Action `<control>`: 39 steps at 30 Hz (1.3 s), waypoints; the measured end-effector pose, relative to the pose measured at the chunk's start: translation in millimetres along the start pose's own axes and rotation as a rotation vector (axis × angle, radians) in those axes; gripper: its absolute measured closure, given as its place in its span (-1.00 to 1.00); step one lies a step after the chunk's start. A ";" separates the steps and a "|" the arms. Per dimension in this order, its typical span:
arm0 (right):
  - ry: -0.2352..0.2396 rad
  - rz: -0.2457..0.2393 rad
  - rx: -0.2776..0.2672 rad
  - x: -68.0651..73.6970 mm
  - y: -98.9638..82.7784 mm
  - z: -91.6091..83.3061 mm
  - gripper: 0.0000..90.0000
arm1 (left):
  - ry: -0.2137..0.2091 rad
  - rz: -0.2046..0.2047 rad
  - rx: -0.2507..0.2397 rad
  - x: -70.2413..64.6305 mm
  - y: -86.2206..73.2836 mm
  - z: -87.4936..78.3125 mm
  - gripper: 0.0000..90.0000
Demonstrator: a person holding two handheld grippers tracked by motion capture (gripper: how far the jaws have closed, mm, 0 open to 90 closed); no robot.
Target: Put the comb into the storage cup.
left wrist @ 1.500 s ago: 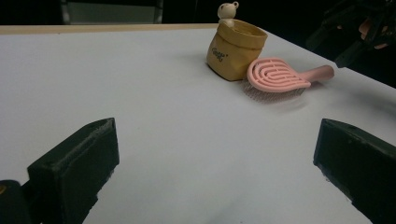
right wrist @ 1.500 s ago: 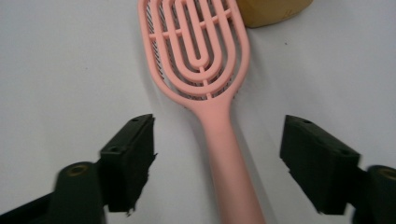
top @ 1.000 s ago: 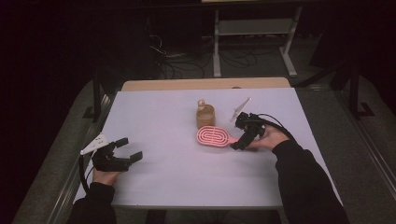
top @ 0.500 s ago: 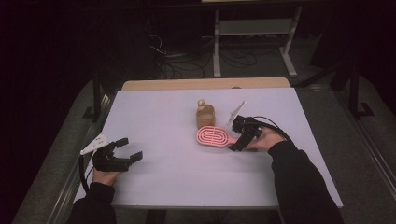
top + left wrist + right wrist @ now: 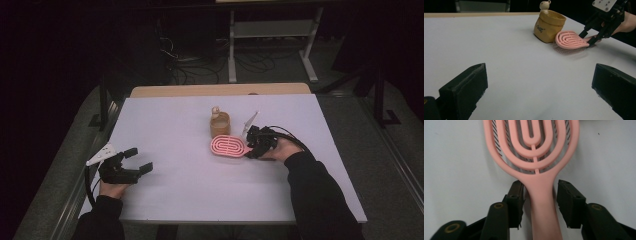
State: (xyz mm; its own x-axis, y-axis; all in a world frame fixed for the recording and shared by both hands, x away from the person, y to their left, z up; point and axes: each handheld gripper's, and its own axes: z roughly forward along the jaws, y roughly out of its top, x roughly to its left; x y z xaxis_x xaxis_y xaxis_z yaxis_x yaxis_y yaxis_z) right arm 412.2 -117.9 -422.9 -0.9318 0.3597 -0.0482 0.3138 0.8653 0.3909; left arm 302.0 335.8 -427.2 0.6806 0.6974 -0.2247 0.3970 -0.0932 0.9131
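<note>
A pink oval hairbrush [image 5: 229, 146] lies bristles down on the white table [image 5: 180, 190], its handle pointing right. My right gripper [image 5: 253, 144] straddles that handle; in the right gripper view the hairbrush [image 5: 532, 150] runs up from between the jaws of the right gripper [image 5: 540, 203], the left jaw touching it and a thin gap at the right jaw. Just behind the brush stands a tan pouch [image 5: 219, 125] with a small bear figure on top. My left gripper [image 5: 139, 160] rests open and holds nothing near the table's left front edge, far from the brush.
In the left gripper view, the left gripper [image 5: 539, 87] faces the pouch [image 5: 549, 27], the hairbrush [image 5: 571, 40] and the right gripper [image 5: 596, 37] across bare table. A wooden strip [image 5: 220, 90] borders the table's far edge. A metal stand [image 5: 272, 35] and cables lie on the floor beyond.
My right gripper has slid a little left along the table, bringing the brush handle between its jaws. The brush, the pouch and my left gripper have stayed put.
</note>
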 end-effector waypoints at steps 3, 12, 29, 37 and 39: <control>-0.015 -0.021 0.011 3.3 0.7 1.2 0.39 | -0.001 0.005 0.008 -0.7 -0.3 0.8 -1.00; 0.012 -0.064 0.010 8.0 1.7 0.9 0.50 | -0.001 0.007 0.008 -0.6 -0.3 0.8 -1.00; 0.047 -0.067 -0.016 16.4 0.6 -7.9 0.51 | -0.001 0.006 0.007 -0.7 -0.3 0.7 -1.00; 0.035 -0.069 -0.074 17.9 3.2 -23.2 0.51 | -0.001 0.004 0.007 -0.6 -0.2 0.7 -1.00; 0.029 -0.070 -0.082 17.6 3.7 -26.7 0.51 | -0.002 0.005 0.008 -0.5 -0.3 1.0 -1.00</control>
State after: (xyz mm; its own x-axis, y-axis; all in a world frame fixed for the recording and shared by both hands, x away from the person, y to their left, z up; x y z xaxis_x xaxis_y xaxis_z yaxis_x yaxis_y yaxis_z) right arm 392.0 -117.7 -397.8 -0.9562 0.2882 -0.0522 0.2329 0.8561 0.4613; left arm 302.1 334.8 -427.7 0.6835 0.6958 -0.2206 0.3987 -0.1027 0.9113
